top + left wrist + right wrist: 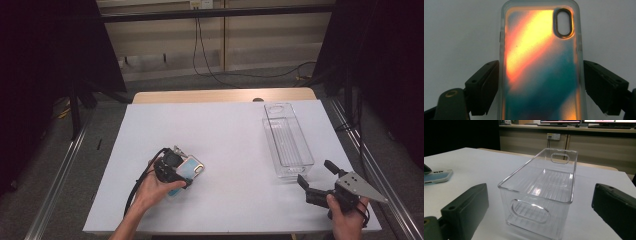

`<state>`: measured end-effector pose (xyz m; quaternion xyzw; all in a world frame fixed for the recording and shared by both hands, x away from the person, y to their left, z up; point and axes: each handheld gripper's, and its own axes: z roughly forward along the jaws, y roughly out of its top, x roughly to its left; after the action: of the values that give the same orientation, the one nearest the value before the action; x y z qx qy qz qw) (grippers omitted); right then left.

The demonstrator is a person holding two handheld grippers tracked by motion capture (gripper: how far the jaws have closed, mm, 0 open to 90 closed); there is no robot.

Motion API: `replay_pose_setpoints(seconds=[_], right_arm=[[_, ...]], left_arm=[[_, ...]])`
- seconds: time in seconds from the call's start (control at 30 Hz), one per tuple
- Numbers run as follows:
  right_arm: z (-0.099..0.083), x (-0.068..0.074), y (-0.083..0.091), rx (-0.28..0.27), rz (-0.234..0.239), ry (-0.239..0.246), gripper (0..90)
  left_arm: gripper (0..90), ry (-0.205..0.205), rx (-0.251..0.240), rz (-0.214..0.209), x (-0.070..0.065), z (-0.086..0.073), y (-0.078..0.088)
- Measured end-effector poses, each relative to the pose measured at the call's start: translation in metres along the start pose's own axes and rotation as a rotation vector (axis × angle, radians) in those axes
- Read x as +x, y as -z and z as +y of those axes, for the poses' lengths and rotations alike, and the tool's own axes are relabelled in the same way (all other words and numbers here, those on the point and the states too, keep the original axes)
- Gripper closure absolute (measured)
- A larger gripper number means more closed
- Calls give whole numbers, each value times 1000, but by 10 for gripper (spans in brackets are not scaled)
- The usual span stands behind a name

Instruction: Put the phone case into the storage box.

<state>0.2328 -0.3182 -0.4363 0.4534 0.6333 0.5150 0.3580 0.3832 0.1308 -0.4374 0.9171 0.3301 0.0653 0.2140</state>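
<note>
Iridescent orange-teal phone case lying flat on the white table, left gripper angled down over it, jaws spread either side, barely off its edges. Right gripper held low near the table's right front corner, jaws wide, holding nothing, aimed at the clear plastic bin.

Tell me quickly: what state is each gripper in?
Left gripper: jaws astride the phone case, not clearly pressing it.
Right gripper: open, empty, facing the clear bin.

White-topped table, grey floor, beige wall panels, dark curtains.
</note>
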Motion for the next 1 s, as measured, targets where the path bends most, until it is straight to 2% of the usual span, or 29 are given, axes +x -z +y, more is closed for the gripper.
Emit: replay_pose_setpoints(seconds=[0.2, 0.33, 0.57, 0.77, 1.0], right_arm=[[0, 0, 0, -2, -1, 0, 4], [0, -1, 0, -3, -3, -4, 4], [0, -1, 1, -3, -2, -4, 5], [0, -1, 1, -4, -2, -4, 4], [0, 0, 1, -5, -3, -4, 5]], left_arm=[[174, 10, -15, -3, 0, -1, 1], [173, 3, -21, -4, 1, -2, 2], [174, 25, -50, 0, 2, -3, 6], [174, 49, -113, 10, 3, -6, 13], [174, 69, -199, 50, 3, -9, 22]])
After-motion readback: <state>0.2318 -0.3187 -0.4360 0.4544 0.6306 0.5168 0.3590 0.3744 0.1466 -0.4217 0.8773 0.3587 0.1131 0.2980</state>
